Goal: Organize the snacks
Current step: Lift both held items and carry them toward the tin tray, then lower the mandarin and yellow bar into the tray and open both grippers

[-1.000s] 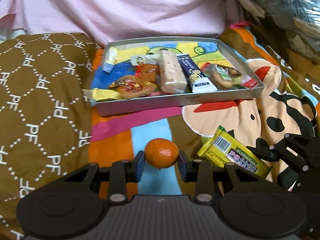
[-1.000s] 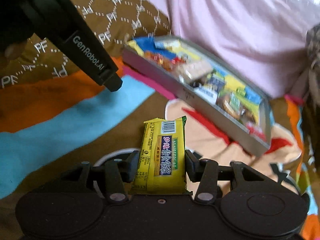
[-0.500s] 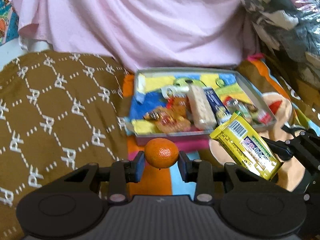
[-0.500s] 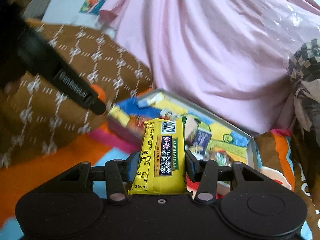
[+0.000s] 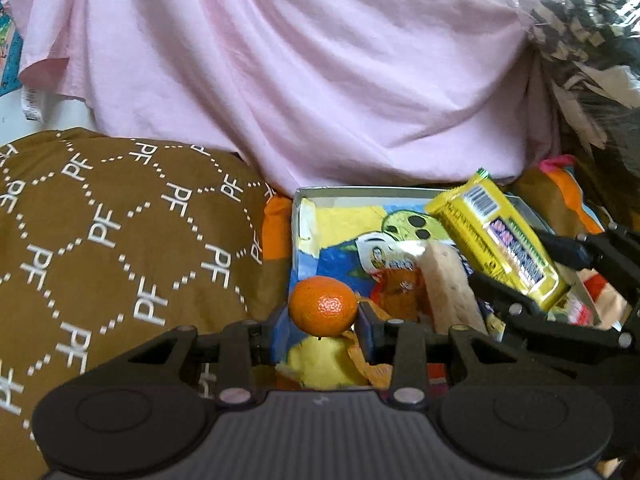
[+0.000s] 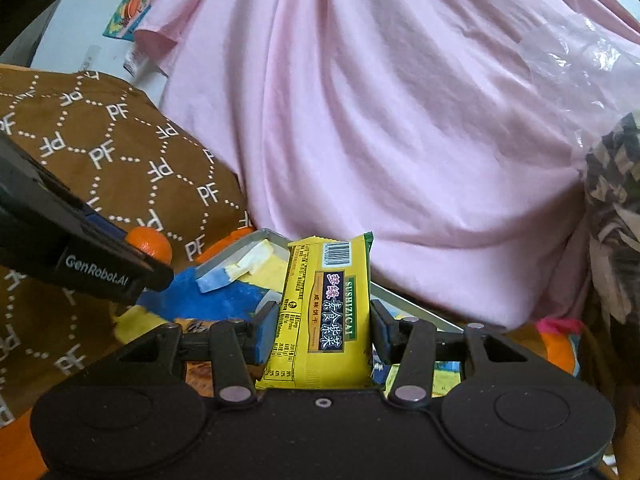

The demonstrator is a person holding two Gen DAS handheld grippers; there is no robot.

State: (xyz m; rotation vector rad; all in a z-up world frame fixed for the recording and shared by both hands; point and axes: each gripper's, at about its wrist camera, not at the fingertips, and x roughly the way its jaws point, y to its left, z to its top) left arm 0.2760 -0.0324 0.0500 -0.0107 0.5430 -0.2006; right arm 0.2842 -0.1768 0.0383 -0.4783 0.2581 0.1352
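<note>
The mandarin (image 5: 323, 306) sits pinched between the blue pads of the left gripper (image 5: 323, 316), its jaws drawn in narrow on the fruit, and it hangs above the near left corner of the grey tray (image 5: 360, 191). To the right of it, also over the tray, the yellow snack packet (image 6: 325, 312) stands upright in the right gripper (image 6: 325, 330), whose jaws press its two long edges at a middling width; the barcode end points up. Inside the tray lie a pale wrapped bar (image 5: 448, 284), an orange crinkled wrapper (image 5: 400, 292) and other small packets on a bright cartoon lining. Left of the tray bulges a brown pillow (image 5: 120, 240) printed with white letters. Behind the tray a pink cloth (image 5: 320, 80) drapes down, and to its right, beyond the tray's far corner, is a crumpled plastic bag (image 5: 592, 40).
</note>
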